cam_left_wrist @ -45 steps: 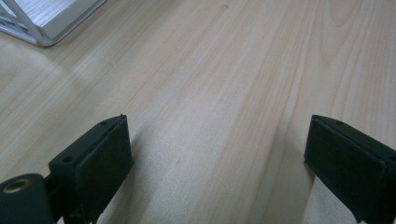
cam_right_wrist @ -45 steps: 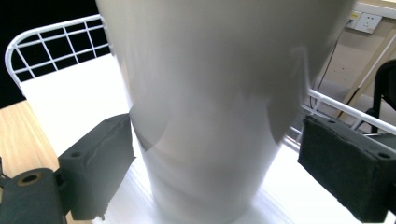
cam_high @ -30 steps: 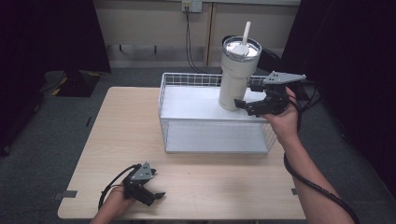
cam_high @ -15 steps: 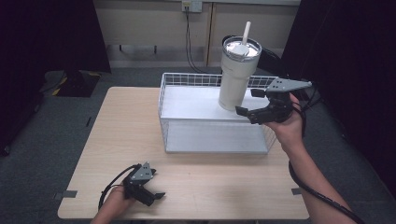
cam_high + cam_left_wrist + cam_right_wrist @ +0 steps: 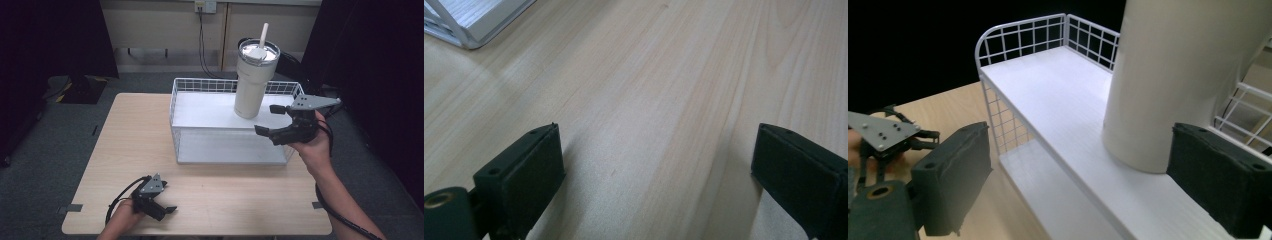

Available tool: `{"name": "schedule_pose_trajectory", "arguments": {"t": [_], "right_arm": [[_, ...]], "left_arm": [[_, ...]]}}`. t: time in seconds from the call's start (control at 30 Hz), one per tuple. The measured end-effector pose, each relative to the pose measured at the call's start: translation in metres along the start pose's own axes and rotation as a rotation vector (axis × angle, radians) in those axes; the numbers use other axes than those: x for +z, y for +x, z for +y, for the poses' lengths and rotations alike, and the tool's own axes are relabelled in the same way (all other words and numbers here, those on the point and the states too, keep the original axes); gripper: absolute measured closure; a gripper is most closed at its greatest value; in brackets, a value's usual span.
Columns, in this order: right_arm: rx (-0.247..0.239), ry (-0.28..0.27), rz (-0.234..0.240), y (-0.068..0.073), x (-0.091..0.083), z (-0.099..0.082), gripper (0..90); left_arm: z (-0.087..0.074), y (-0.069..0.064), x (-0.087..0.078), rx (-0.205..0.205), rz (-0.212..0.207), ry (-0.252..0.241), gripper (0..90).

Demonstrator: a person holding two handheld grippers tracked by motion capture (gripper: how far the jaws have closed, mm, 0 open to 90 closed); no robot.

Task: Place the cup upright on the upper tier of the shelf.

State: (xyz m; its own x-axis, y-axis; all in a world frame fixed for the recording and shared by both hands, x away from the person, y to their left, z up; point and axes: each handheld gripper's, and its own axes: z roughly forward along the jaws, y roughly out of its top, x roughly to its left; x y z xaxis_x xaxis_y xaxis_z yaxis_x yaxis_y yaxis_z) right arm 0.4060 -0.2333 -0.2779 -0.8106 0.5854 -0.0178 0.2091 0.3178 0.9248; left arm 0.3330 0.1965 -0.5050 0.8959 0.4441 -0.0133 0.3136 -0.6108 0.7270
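Note:
A tall white tumbler with a lid and straw stands upright on the upper shelf of a white wire rack. My right gripper hovers just in front of and to the right of its base, open, with nothing between the jaws. In the right gripper view the tumbler rises just beyond the right jaw of that gripper, apart from both pads. My left gripper rests low over the table's near left part. Its jaws are open over bare wood.
The rack has a lower shelf and a wire rim around the top. Its corner shows far off in the left gripper view. The wooden table spreads to the left of the rack. Dark curtains and a wall stand behind.
My right gripper has drawn back from the tumbler's base toward the near side and dropped a little. The tumbler stays in place on the shelf. The left gripper has not moved.

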Motion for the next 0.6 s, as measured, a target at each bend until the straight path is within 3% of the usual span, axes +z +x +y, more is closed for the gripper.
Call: {"name": "schedule_pose_trajectory", "arguments": {"t": [0.6], "right_arm": [[0.018,0.004,0.076,0.017,-0.007,-0.046,9.8]], "left_arm": [[0.000,0.000,0.000,0.000,0.000,0.001,5.9]]}}
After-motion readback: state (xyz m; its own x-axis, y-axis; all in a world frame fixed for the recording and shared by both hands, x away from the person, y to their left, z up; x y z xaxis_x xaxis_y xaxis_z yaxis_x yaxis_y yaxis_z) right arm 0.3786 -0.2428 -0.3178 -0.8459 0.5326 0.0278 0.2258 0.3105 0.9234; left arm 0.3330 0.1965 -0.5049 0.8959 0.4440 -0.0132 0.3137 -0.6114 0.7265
